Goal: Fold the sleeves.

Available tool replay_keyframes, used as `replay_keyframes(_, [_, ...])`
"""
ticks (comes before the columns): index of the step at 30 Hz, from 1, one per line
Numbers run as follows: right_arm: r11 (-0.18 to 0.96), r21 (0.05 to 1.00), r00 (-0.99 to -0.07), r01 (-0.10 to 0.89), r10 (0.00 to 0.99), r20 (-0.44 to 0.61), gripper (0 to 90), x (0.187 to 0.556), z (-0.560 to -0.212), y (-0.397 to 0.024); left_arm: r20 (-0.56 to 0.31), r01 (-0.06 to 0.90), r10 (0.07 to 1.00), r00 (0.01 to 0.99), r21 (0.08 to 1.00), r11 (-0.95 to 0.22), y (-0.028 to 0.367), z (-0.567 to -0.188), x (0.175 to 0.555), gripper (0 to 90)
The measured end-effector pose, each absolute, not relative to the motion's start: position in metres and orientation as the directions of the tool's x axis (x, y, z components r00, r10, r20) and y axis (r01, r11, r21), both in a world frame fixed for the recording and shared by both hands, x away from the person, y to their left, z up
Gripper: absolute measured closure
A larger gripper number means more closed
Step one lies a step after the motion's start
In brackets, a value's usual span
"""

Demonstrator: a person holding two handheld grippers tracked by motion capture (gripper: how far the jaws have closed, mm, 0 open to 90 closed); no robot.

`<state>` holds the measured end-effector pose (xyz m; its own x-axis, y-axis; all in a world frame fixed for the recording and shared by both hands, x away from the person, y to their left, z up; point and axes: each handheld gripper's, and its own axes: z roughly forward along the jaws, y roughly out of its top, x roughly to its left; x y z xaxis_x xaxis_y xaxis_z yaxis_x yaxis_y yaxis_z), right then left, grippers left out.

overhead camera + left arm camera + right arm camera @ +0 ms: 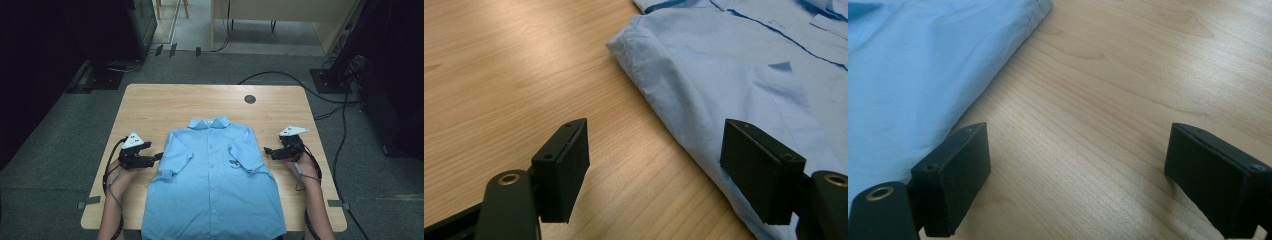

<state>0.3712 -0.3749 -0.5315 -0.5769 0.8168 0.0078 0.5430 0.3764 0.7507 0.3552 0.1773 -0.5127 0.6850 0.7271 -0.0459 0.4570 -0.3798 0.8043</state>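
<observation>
While both sets of jaws stand wide apart and hold nothing, a light blue shirt (pixel 215 180) lies flat, buttoned, on the wooden surface (pixel 150 102) between them. Left gripper (pixel 156 158): shirt edge at its far jaw; right gripper (pixel 268 151): shirt edge just beside one jaw.

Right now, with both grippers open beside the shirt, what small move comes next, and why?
Probably ease the left gripper onto the shirt edge and close. Its jaws stand open, straddling that edge, while the right gripper is over bare table beside the shirt.
</observation>
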Motion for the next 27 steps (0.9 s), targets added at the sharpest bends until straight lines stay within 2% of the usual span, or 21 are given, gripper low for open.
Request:
replay_keyframes(11, [0.376,0.75,-0.576,0.544,0.817,0.007,10.7,0.371,-0.531,-0.375,-0.034,0.498,0.762,0.647,0.775,-0.389,0.187,-0.521,0.358,27.7])
replay_keyframes(27, [0.376,0.751,-0.576,0.543,0.817,0.008,10.7,0.371,-0.531,-0.375,-0.004,0.503,0.782,0.624,0.767,-0.398,0.192,-0.524,0.359,27.7])
